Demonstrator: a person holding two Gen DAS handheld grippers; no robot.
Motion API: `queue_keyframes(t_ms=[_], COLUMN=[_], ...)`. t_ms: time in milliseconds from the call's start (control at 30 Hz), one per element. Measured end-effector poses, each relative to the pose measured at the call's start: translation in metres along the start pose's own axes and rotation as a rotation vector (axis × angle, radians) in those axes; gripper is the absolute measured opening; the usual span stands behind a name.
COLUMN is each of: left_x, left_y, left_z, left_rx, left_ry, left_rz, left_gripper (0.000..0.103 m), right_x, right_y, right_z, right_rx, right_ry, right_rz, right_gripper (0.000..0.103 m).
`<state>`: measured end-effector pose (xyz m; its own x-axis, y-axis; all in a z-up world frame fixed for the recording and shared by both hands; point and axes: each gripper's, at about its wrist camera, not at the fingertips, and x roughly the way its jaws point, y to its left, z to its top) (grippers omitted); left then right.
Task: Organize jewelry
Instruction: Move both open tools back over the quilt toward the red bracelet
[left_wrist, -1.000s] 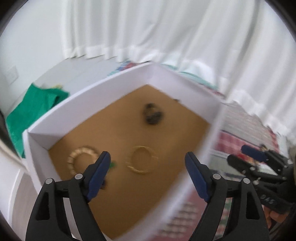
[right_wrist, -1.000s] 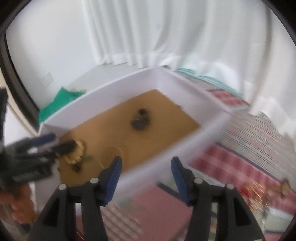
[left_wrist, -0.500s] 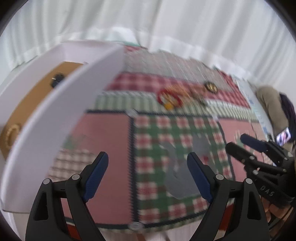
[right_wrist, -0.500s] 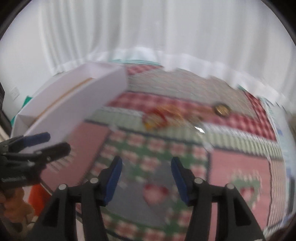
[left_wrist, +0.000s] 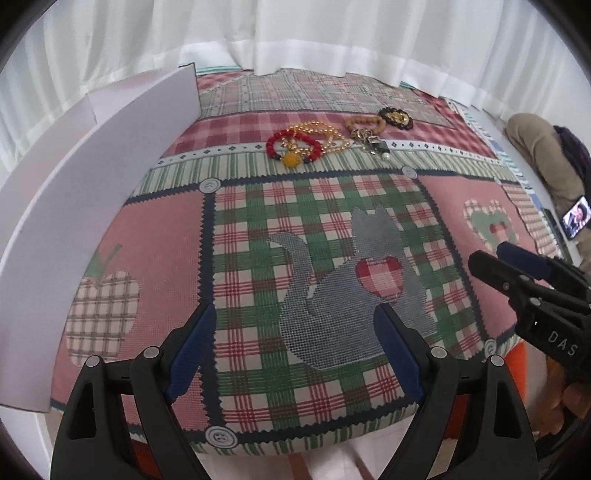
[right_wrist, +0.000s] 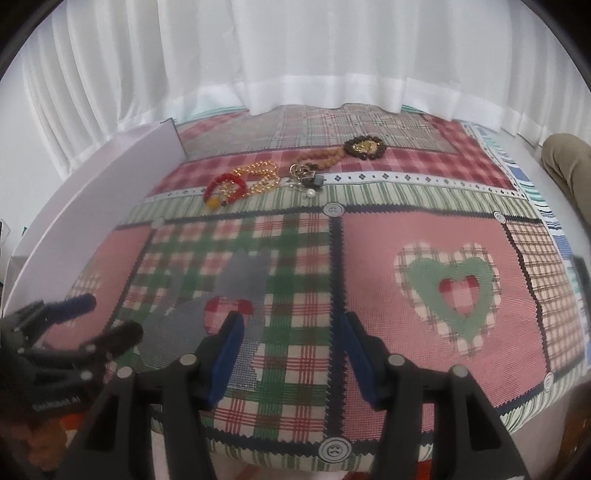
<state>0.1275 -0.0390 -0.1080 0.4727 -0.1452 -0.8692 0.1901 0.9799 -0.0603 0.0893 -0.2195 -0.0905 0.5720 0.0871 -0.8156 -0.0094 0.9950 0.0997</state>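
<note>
Both cameras have swung off the white box, which filled the earlier frames with its brown floor showing, onto the patchwork cloth.

Left wrist view: the white box (left_wrist: 110, 147) now shows only its outer wall along the left edge. The left gripper (left_wrist: 295, 350) stands with its jaws wide apart and nothing between them, over the grey cat patch at lower centre. The jewelry lies in a loose row at upper centre, well apart from the fingertips: a red bead bracelet (left_wrist: 293, 146) farthest left, gold beads (left_wrist: 321, 138) tangled against it, then a keyring cluster (left_wrist: 369, 142), a tan bead loop (left_wrist: 365, 122) and a dark round brooch (left_wrist: 396, 118) at the right end. That row runs across the frame, crosswise to the fingers. The right gripper (left_wrist: 491, 258) enters from the right edge.

Right wrist view: the right gripper (right_wrist: 291, 339) is about half open and empty, at lower centre. The same row sits at upper centre, the red bead bracelet (right_wrist: 225, 186) left of the gripper's line, the dark round brooch (right_wrist: 364, 147) right of it. The left gripper (right_wrist: 103, 317) is at lower left.

Judging by this, both tools are about equally far off; the left suits the bracelet end.
</note>
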Motion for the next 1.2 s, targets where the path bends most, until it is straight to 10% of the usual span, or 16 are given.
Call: queue_keyframes(t_ms=[567,867,1200], left_x=[0.009,0.022,0.034], left_y=[0.073,0.098,0.088], left_z=[0.029,0.033,0.044], left_rx=[-0.126,-0.215,-0.196], left_ry=[-0.099,-0.072,-0.06], left_rz=[0.134,0.121,-0.002], left_gripper=[0.091,0.091,0.091], right_x=[0.093,0.122,0.123], right_y=[-0.141,-0.18,-0.18], right_z=[0.062,0.085,0.087], right_rx=[0.157,0.263,0.255], right_ry=[-0.009,-0.057,-0.049], right_rz=[-0.373,-0.342,-0.346], right_gripper=[0.057,0.089,0.091])
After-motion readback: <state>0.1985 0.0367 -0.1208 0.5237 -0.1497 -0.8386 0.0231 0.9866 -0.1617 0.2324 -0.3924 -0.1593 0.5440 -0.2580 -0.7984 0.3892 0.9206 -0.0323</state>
